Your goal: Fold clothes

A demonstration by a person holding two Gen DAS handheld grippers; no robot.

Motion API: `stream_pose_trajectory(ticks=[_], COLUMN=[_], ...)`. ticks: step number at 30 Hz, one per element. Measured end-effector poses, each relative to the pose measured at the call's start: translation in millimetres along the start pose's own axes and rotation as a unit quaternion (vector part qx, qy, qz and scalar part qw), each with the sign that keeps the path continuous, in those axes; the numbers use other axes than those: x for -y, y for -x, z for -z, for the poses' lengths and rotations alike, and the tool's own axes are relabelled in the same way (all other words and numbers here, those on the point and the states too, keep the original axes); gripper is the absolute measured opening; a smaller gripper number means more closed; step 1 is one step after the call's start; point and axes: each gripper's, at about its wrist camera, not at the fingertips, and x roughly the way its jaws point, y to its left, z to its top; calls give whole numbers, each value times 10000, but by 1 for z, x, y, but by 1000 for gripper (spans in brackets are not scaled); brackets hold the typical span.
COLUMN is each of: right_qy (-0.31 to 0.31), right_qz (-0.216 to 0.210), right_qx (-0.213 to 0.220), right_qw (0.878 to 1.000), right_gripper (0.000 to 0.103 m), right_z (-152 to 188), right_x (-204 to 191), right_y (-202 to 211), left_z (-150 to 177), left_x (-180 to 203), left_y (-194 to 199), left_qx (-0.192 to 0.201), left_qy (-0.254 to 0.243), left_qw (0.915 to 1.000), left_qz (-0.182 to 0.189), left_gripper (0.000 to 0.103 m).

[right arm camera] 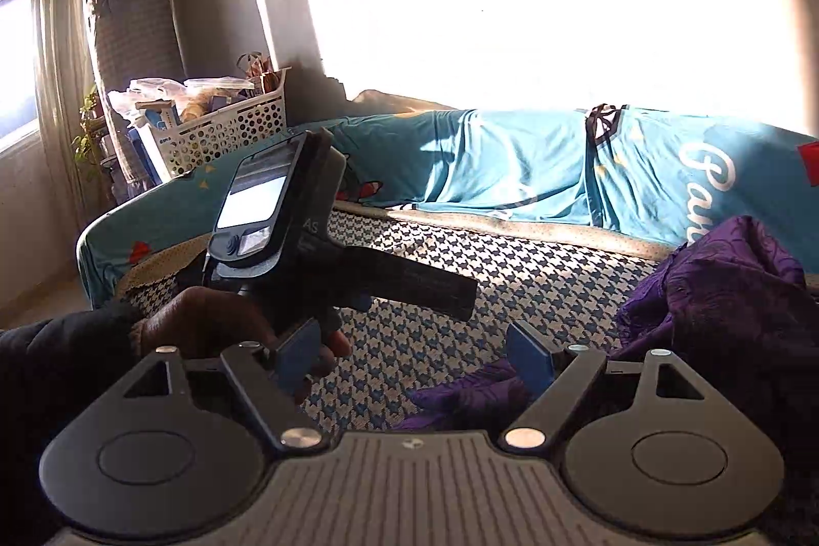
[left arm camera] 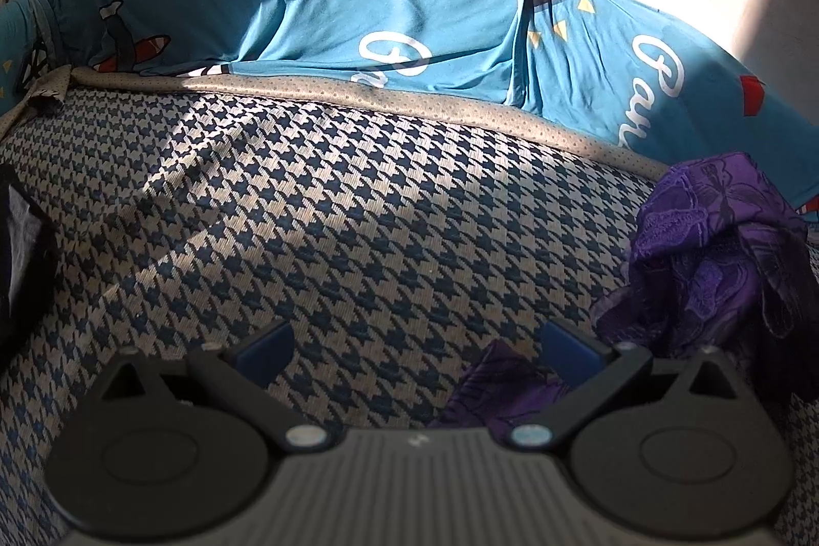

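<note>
Purple cloth (left arm camera: 716,249) lies crumpled on the houndstooth cover (left arm camera: 358,228) of the bed, at your right side, with one flap (right arm camera: 471,387) spread flat toward the middle. Your right gripper (right arm camera: 414,359) has its jaws wide, with nothing between them; the flap lies just below its right finger. Your left gripper (left arm camera: 417,349) also has wide jaws, empty, pointing down over the cover, with the cloth edge just beside its right finger. Your left hand (right arm camera: 220,331) holds this gripper. A blue sheet (left arm camera: 384,8) lies behind, and a white basket (right arm camera: 225,131) stands farther back.
</note>
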Motion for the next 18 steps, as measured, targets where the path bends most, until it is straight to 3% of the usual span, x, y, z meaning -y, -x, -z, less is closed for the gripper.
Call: stream_pose_trajectory(ticks=[6,18], right_qy=[-46,1171], right_qz=[1741,2934], right_qx=[-223,-412], right_qw=[9845,9479], right_gripper=[80,80], right_z=[6,22], right_x=[54,85], right_y=[-15,-59], left_z=[11,28], left_x=[24,57], left_y=[-5,-7], left_qx=[-53,-61], left_qy=[-366,-877], left_qw=[9989,9941], left_qz=[295,637], left_gripper=[103,103])
